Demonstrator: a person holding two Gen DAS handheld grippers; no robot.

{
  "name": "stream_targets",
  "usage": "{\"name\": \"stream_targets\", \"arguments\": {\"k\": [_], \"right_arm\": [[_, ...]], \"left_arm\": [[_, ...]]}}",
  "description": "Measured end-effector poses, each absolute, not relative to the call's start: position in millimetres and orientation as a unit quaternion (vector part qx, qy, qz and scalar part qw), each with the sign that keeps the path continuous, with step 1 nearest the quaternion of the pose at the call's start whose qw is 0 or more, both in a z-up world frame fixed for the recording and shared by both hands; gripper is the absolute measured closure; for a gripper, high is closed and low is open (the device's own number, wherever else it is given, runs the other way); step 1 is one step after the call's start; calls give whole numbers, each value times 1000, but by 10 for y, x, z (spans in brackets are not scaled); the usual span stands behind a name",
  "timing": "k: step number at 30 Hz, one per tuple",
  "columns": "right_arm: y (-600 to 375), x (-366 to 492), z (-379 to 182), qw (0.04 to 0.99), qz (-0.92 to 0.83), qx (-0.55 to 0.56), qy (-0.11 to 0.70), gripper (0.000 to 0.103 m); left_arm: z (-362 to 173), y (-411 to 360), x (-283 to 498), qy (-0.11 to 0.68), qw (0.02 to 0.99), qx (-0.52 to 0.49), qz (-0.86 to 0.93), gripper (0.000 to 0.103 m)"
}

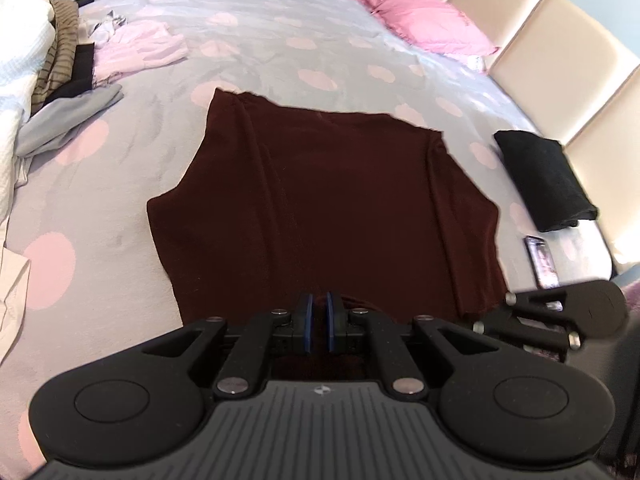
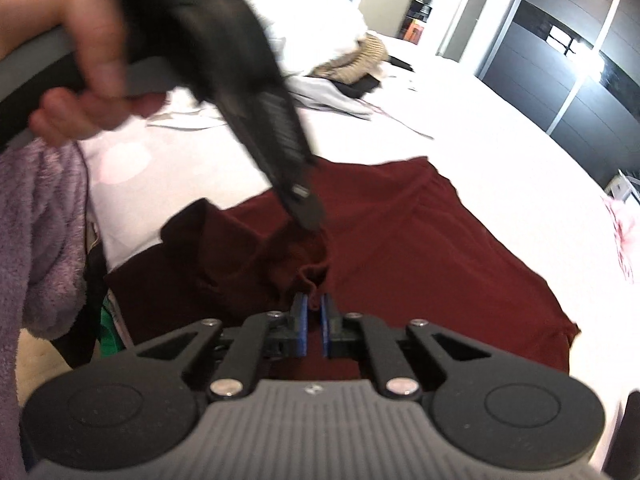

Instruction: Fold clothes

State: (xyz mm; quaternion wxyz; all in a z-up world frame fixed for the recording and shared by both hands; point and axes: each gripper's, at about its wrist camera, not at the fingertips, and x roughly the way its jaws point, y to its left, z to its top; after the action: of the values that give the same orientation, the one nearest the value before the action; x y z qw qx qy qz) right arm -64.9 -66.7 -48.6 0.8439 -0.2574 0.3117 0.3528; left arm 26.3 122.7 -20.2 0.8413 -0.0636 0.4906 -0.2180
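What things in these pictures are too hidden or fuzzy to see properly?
- Left gripper: in the right wrist view motion blur smears it, so its grip on the dark red shirt is unclear.
- Near edge of the shirt: left wrist view, covered by the gripper body.
- Phone screen: left wrist view, too small and blurred to read.
- Clothes pile: left wrist view, cut off by the left edge.

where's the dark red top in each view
Left wrist: the red top lies spread flat on the bed, mid-frame, its near edge at the left gripper.
Right wrist: the red top fills the centre and right; its bunched near edge sits at the right gripper.
Shared landmark: the striped brown garment in the clothes pile.
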Motion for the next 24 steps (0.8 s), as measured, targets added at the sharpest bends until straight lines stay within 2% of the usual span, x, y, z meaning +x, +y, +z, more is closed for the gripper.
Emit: {"name": "stream_targets", "arguments": {"k": [6,11,17,24], "right_arm": [[-925,-600,-298,855,354,-220,308,97],[-1019,-682,116,860,382,-213,265,97],[-1116,-798,605,848,432,-197,235,97],[-1075,-1044,955,805,510,-184,241,97]], "left_arm": [[88,1342,-31,453,854,-52,-251,98],[463,1461,-284,410,866,-61,-278,99],[1007,1525,-585,366,877,-26,-311,99],[1351,1397,-927,376,850,43,-366,99]]}}
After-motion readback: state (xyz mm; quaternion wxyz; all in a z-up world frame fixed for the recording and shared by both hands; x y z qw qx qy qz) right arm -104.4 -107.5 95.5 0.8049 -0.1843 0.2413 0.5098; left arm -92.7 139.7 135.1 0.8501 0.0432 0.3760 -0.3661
